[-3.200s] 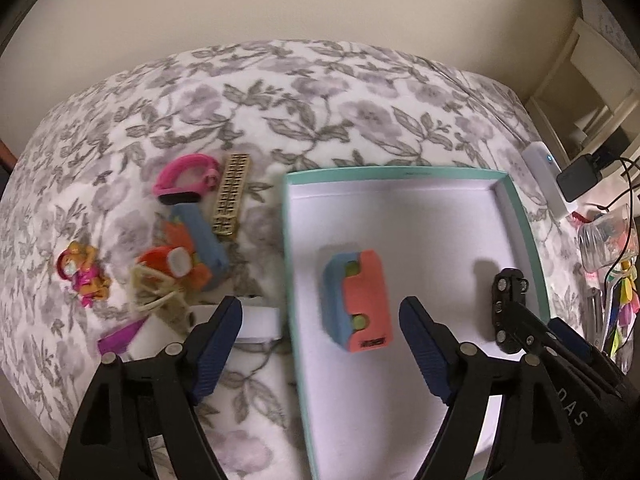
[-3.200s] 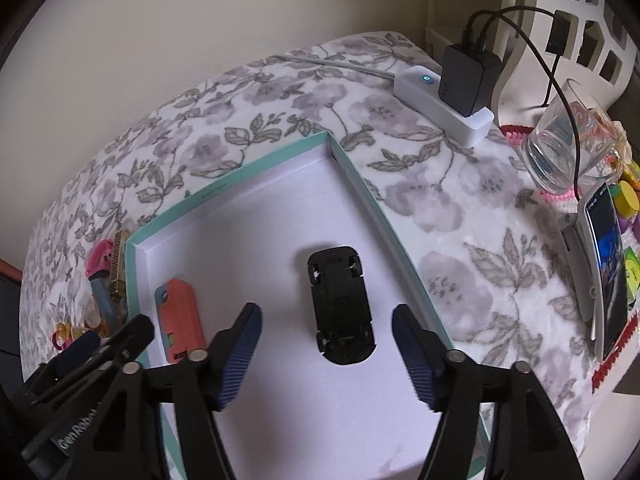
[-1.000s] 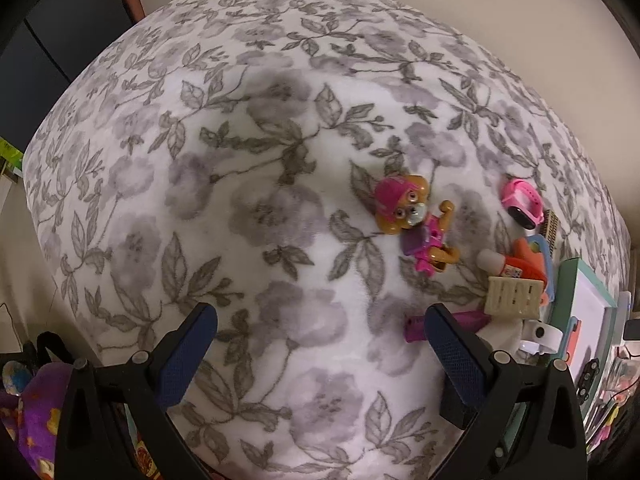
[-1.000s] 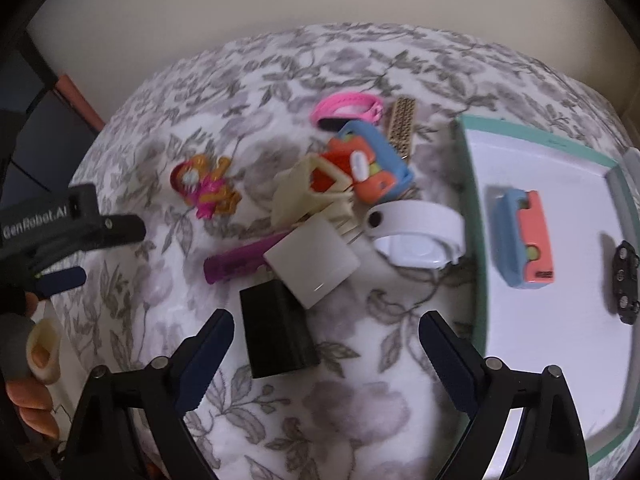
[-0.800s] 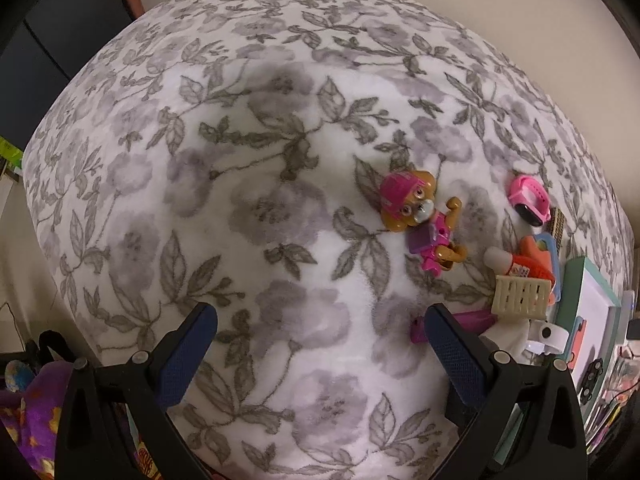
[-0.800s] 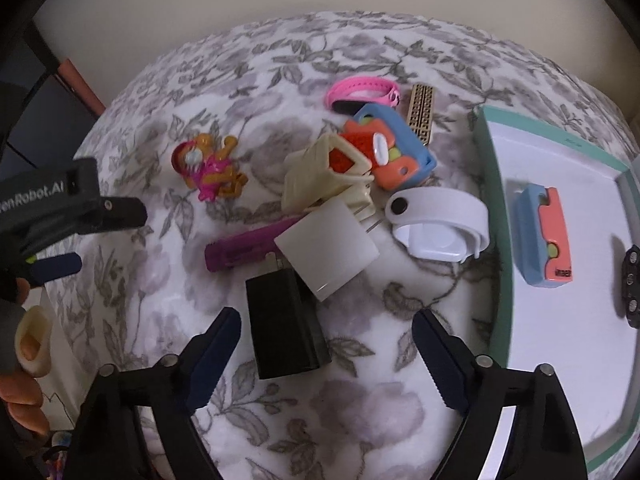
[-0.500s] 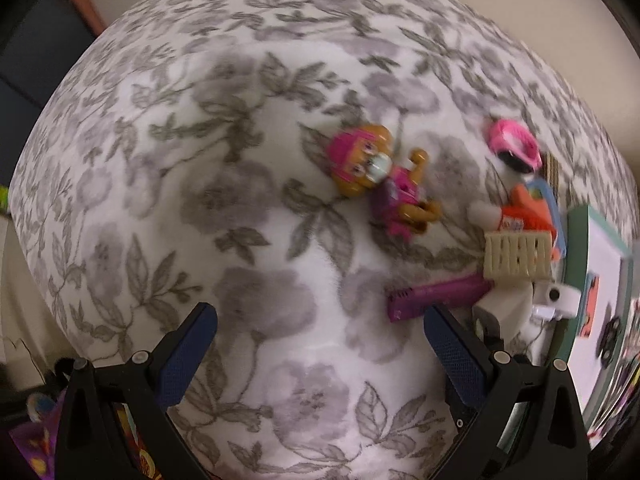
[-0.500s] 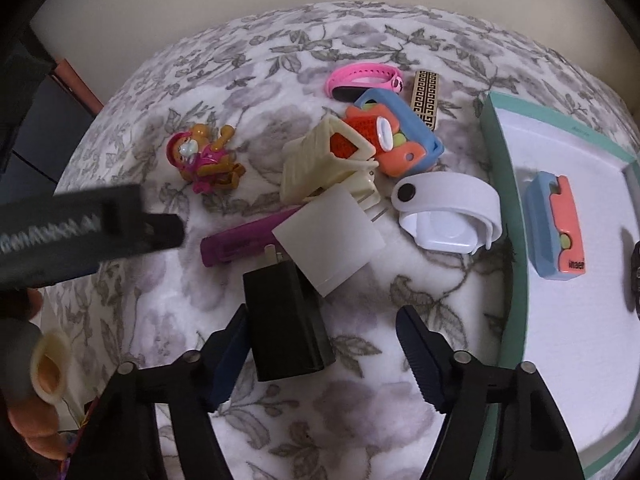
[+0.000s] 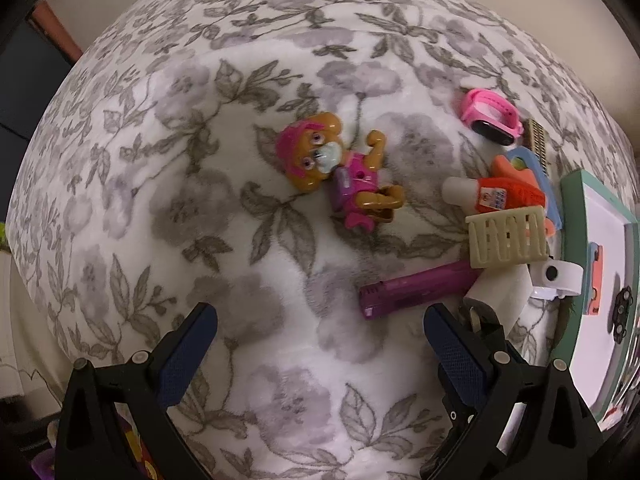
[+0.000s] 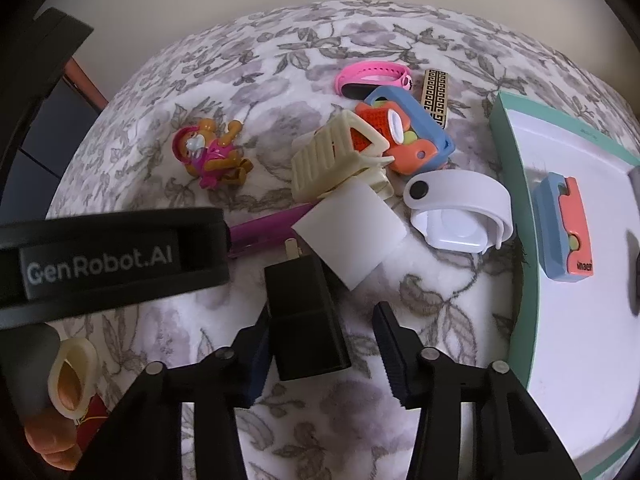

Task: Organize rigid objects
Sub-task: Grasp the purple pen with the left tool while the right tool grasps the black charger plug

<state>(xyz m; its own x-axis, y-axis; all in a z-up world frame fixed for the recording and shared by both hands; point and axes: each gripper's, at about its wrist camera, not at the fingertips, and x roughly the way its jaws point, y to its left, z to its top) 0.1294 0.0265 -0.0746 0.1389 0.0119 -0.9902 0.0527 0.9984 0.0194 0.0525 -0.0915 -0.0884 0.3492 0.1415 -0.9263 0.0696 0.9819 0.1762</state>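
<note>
- Left wrist view: the left gripper (image 9: 320,344) hangs over the floral blanket (image 9: 168,168), jaws spread wide with nothing between them.
- Beyond it lies a pup figure (image 9: 340,176) on its back, well apart from the fingertips.
- To the right sits the clutter: a purple stick (image 9: 416,290), a cream basket (image 9: 508,242), an orange toy (image 9: 508,196), a pink watch (image 9: 490,118) and a white band (image 9: 558,278).
- The teal tray (image 9: 570,216) shows at the right edge, with a blue-and-orange block (image 9: 595,276) and a small black car (image 9: 620,314) inside.
- Right wrist view: the right gripper (image 10: 320,344) points down at a black charger (image 10: 304,316). Its jaws have just been closing. The charger is between them, against the left finger; the right finger (image 10: 390,344) stands clear of it, so it is not yet gripped.
- A white cube (image 10: 350,236) touches the charger's far end; the band (image 10: 460,216) lies just beside the tray (image 10: 516,184).
- The block (image 10: 564,228) rests inside the tray near its left wall.
- The left gripper's black body (image 10: 112,258) crosses the left side, a hand (image 10: 52,420) below it.
</note>
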